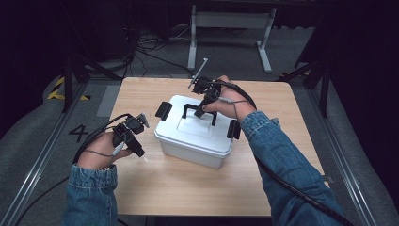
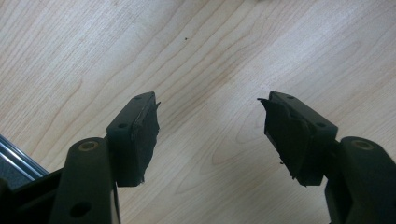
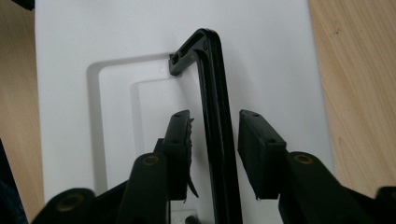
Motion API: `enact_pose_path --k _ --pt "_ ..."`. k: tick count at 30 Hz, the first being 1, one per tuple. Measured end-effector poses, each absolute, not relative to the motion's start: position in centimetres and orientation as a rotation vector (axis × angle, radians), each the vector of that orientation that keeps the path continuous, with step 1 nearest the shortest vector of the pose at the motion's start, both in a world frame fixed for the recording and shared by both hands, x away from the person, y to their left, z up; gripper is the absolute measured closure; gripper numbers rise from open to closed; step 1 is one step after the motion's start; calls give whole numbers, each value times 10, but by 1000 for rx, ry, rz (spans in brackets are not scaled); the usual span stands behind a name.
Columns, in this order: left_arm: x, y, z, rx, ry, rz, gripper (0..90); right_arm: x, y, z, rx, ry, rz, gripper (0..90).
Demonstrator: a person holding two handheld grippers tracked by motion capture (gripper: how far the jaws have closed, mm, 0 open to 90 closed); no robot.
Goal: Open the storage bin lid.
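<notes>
A white plastic box [image 1: 195, 141] with a white lid [image 3: 116, 42] sits in the middle of the wooden table [image 1: 188, 188]. Its black carry handle [image 1: 200, 109] stands upright on the lid. My right gripper [image 1: 204, 107] reaches down over it. In the right gripper view the jaws straddle the handle bar [image 3: 215, 93], and a thin gap shows at the left pad [image 3: 180, 140]. My left gripper [image 1: 139, 149] hovers left of the box. It is open [image 2: 208, 100] over bare wood with nothing between its pads.
Black latches [image 1: 163, 110] [image 1: 233, 129] stick out at both ends of the box. A metal rail [image 2: 18, 161] runs along the table's left edge. A white frame stand [image 1: 230, 28] and cables lie on the floor beyond the table.
</notes>
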State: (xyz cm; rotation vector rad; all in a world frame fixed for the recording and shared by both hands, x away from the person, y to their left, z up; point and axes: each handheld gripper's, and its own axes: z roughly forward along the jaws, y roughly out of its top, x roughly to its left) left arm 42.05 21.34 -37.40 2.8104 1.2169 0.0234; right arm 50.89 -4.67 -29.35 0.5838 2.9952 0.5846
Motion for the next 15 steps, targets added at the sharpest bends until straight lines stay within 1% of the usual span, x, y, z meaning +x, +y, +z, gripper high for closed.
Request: enact_pose_path --k 3,4,9,15 --pt "421 213 -374 2821 1210 34 357 507 -46 -291 580 2996 592 715" --pt "421 213 -374 2821 1210 34 357 507 -46 -291 580 2996 592 715" --pt "419 213 -373 2808 1212 37 363 501 -42 -289 513 3009 569 805" --pt "418 214 -373 2813 1204 41 365 497 -38 -288 444 3025 537 834"
